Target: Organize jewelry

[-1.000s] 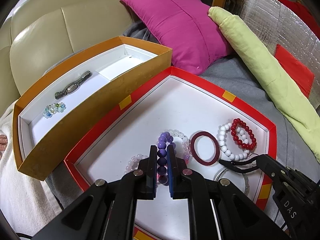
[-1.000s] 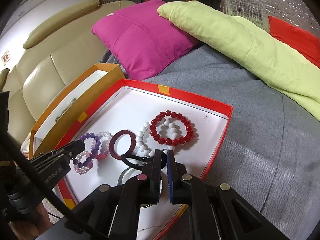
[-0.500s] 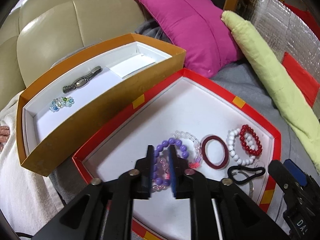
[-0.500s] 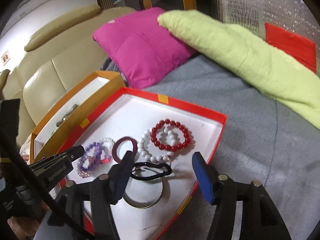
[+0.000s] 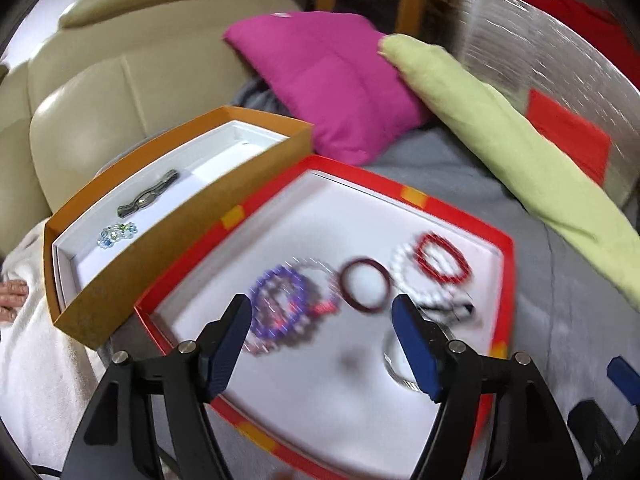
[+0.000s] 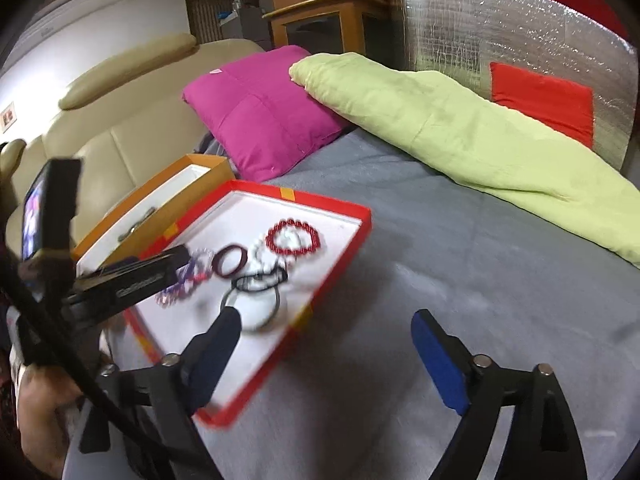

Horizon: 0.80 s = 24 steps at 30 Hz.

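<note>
Left gripper (image 5: 320,320) over red tray (image 5: 506,280), fingers opening, nothing between; purple bracelet (image 5: 280,304) lying in tray just beyond; right gripper (image 6: 326,340) fingers opening wide, empty, above tray edge and grey bed (image 6: 460,280); orange box (image 5: 192,232) beside tray holds watch (image 5: 146,200).

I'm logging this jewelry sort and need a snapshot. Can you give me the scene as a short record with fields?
surface: grey blanket on a sofa
red tray: holds purple bead bracelet, dark red bangle, red bead bracelet, white bead bracelet, black hair tie, metal bangle
orange box: holds watch and glass bead bracelet
left tool: jaws opening, nothing between them
right tool: jaws opening, nothing between them
image: tray items blurred
</note>
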Motion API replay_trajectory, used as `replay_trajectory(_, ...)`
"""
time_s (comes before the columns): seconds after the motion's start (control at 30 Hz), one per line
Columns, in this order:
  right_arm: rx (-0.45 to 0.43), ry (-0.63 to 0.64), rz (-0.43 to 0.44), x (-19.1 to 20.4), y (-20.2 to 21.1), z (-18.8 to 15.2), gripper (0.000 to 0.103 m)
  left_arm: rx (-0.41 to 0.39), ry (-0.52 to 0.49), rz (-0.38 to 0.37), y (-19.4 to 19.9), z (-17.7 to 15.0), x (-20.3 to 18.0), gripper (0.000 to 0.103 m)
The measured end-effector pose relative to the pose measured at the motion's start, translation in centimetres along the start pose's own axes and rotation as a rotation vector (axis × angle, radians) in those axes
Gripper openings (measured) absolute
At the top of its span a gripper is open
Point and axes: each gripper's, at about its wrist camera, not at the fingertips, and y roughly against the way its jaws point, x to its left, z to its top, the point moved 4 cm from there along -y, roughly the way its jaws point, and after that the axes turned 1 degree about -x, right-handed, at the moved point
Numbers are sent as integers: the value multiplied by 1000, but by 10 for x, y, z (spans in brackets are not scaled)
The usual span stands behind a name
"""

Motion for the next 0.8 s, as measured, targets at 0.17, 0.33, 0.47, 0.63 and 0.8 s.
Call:
replay_trajectory(0.17,0,43,15,3,20,-19,101,0,-4,-12,22,-14,-6,74)
replay_trajectory(0.33,-10,53,43,9,30,-24,101,-14,12,-9,38,-21,1,75)
replay_trajectory(0.47,-15,49,58,14,34,-24,101,-31,9,27,46,-21,8,88)
replay_trajectory(0.63,-33,52,72,23,38,-17,101,-42,18,27,54,-18,12,90)
replay_trajectory(0.8,-48,58,83,34,37,-8,101,-36,5,31,59,-16,13,95)
